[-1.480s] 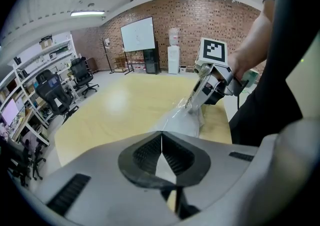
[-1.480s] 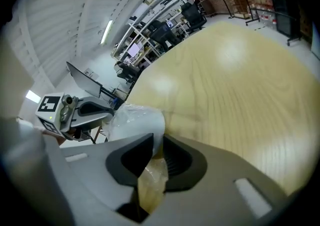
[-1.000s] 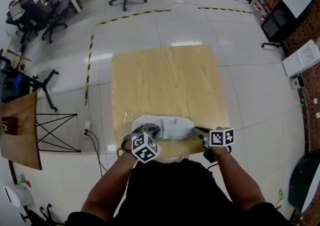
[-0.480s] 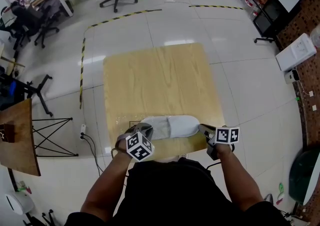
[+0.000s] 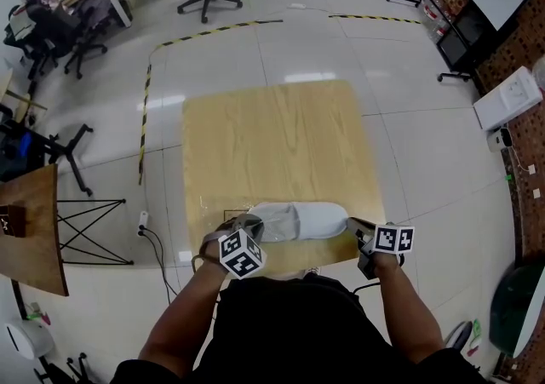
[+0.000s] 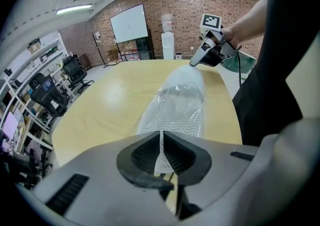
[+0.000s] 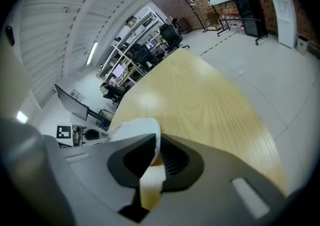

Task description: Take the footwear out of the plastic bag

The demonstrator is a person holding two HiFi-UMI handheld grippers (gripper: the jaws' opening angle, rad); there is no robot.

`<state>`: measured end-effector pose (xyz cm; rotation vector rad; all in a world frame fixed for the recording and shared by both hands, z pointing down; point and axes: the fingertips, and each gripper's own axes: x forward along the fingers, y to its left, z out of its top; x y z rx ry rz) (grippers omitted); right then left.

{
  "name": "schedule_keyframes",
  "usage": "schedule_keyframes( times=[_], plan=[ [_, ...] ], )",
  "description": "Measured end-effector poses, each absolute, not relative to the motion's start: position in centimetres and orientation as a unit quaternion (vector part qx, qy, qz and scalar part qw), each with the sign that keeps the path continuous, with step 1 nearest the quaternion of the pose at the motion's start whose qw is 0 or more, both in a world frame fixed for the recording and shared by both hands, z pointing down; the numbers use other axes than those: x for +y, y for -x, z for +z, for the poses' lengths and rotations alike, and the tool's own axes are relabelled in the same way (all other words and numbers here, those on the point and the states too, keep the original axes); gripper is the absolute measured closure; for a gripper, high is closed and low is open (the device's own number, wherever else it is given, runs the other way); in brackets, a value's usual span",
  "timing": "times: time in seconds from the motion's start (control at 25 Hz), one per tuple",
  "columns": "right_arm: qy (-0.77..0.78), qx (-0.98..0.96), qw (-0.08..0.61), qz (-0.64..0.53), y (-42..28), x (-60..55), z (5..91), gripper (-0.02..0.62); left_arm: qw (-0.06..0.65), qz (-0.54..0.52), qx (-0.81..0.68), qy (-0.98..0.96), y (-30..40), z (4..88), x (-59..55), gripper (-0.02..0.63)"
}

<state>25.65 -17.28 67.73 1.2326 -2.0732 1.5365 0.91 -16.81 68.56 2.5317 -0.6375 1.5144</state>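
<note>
Item: one white slipper (image 6: 172,115), zigzag tread showing toward your left tongs, enclosed in a clear plastic bag (image 6: 186,80). Location: lying crosswise at the near edge of the wooden table (image 5: 272,135), spanning the gap between your two tongs. Left gripper (image 6: 161,142): narrow, pads pinched on a thin fold of the bag's film at the left end, with no slipper between them. Right gripper (image 7: 156,151): narrow, closed on the white rounded end of the slipper at the opposite end, most likely through the film. Step in hand, by judgement: package gripped at both ends, film drawn fairly taut, slipper not yet out. Next move calls for: you hold the slipper end firm with the right and draw the film away with the left. First find the bag's mouth, which no view shows. Risk: thin film slipping from the pads.
</note>
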Motion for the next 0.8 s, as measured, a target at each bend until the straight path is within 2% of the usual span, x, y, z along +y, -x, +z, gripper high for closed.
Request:
schedule_keyframes(
  times=[0.2,0.28,0.36,0.52,0.56,0.64,0.68,0.8],
  plan=[
    [-0.436,-0.715,0.144,0.527,-26.8,-17.4,67.8,0.565,0.058,0.505,-0.208,-0.835,-0.7,68.8,-17.0,0.574],
    [-0.45,-0.71,0.151,0.521,-27.8,-17.2,67.8,0.594,0.053,0.513,-0.211,-0.83,-0.2,68.8,-17.1,0.577],
    [-0.462,-0.704,0.152,0.518,-29.0,-17.2,67.7,0.595,0.053,0.52,-0.221,-0.823,0.6,68.8,-17.4,0.578],
    [-0.445,-0.712,0.13,0.527,-28.5,-16.9,67.5,0.592,0.062,0.521,-0.231,-0.819,1.9,68.8,-17.7,0.581],
    [-0.432,-0.716,0.119,0.535,-27.8,-16.8,67.5,0.566,0.063,0.522,-0.231,-0.819,2.0,68.9,-17.7,0.581],
    [-0.405,-0.72,0.099,0.555,-25.9,-16.8,67.6,0.454,0.062,0.524,-0.232,-0.817,2.1,69.0,-17.7,0.581],
    [-0.398,-0.72,0.097,0.56,-25.0,-16.9,67.8,0.419,0.061,0.524,-0.233,-0.817,2.2,69.0,-17.8,0.581],
    [-0.401,-0.714,0.109,0.563,-23.6,-17.1,68.6,0.399,0.063,0.525,-0.233,-0.816,2.3,68.9,-17.9,0.581]
  ],
)
